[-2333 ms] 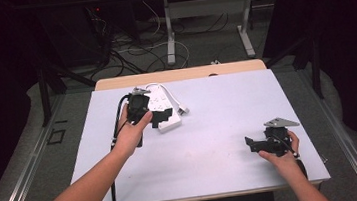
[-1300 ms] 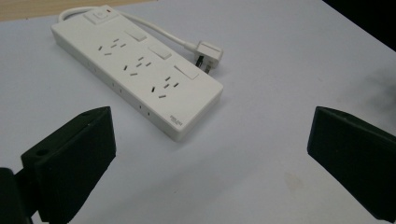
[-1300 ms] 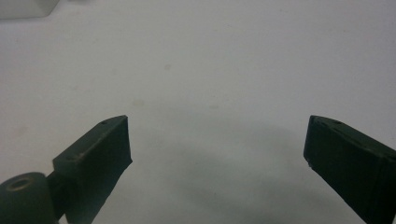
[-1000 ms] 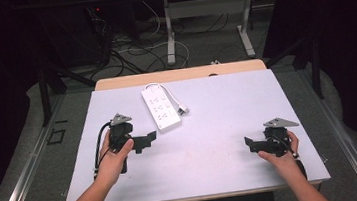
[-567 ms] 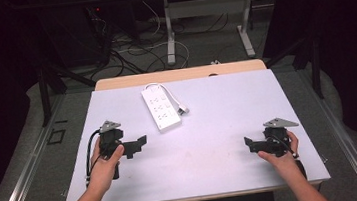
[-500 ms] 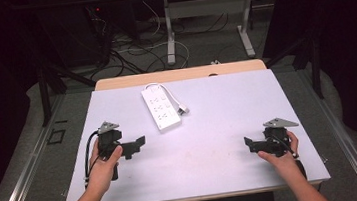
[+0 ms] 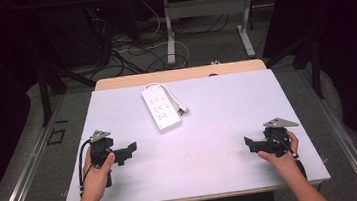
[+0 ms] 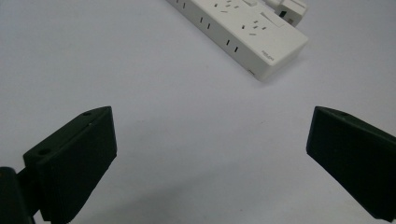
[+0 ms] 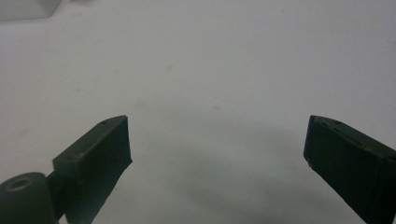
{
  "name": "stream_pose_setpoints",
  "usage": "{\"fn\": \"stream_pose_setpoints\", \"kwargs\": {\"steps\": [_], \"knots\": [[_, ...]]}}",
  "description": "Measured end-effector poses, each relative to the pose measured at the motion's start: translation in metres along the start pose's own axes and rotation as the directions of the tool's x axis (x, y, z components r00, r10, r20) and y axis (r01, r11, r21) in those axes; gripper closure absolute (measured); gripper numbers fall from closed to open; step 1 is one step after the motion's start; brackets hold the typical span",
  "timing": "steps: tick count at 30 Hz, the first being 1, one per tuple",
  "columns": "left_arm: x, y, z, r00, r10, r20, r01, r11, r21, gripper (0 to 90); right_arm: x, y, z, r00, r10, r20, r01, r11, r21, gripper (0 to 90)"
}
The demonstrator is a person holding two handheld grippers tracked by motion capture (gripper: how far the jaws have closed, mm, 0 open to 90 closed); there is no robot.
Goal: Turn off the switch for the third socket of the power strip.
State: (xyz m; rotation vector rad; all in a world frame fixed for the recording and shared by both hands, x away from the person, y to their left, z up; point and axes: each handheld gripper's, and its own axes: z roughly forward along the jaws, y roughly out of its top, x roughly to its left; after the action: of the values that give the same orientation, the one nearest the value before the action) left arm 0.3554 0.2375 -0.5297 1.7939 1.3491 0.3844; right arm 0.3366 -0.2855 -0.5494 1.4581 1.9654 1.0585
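A white power strip (image 7: 161, 107) lies flat on the far middle of the table, with a white plug (image 7: 182, 110) and cord beside its right edge. My left gripper (image 7: 130, 150) rests near the front left, open and holding nothing, pointing toward the strip. The left gripper view has its jaws spread wide (image 8: 210, 154), the power strip (image 8: 243, 28) ahead and the plug (image 8: 289, 7) at the top. My right gripper (image 7: 249, 145) sits at the front right, open and pointing left. Bare table lies between its jaws (image 9: 217, 154), with a corner of the strip (image 9: 28, 8) at the top left.
The pale table top (image 7: 219, 121) has a wooden strip (image 7: 179, 74) along its far edge. Beyond it, desk legs (image 7: 169, 36) and loose cables (image 7: 126, 53) lie on the dark floor. A black cable (image 7: 80, 163) trails from the left gripper.
My left gripper has drawn back from the power strip to the front left of the table, leaving the strip where it lay. The right gripper has stayed put.
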Motion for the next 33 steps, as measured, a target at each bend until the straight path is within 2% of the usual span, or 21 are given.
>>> {"fn": "stream_pose_setpoints", "kwargs": {"steps": [13, 16, 20, 22, 26, 33], "knots": [[0.019, -0.016, -0.001, 0.9985, -0.048, -0.025, 0.048, 0.9987, -0.019, 2.9, 0.0, 0.0, -0.001, 1.0, -0.005, -0.001, 0.005, 1.0, -0.002, 6.7], [0.021, -0.019, 0.0, 0.9988, -0.036, -0.034, 0.036, 0.9993, -0.01, 3.0, 0.0, 0.0, -0.001, 1.0, -0.005, -0.001, 0.005, 1.0, -0.002, 6.7], [0.023, -0.021, 0.0, 0.9988, 0.009, -0.047, -0.009, 0.9998, 0.017, 3.4, 0.0, 0.0, -0.001, 1.0, -0.005, -0.002, 0.005, 1.0, -0.002, 6.7], [0.023, -0.022, 0.002, 0.9991, -0.002, -0.043, 0.002, 1.0, 0.007, 3.4, 0.0, 0.0, -0.001, 1.0, -0.006, -0.003, 0.006, 1.0, -0.001, 6.7], [0.027, -0.025, 0.004, 0.9985, 0.008, -0.053, -0.007, 0.9998, 0.02, 3.7, 0.0, 0.0, -0.001, 1.0, -0.008, -0.004, 0.008, 1.0, -0.003, 6.7], [0.03, -0.027, 0.005, 0.9988, -0.017, -0.047, 0.018, 0.9993, 0.032, 4.1, 0.0, 0.0, 0.0, 0.9999, -0.01, -0.006, 0.01, 1.0, -0.002, 6.7]]}}
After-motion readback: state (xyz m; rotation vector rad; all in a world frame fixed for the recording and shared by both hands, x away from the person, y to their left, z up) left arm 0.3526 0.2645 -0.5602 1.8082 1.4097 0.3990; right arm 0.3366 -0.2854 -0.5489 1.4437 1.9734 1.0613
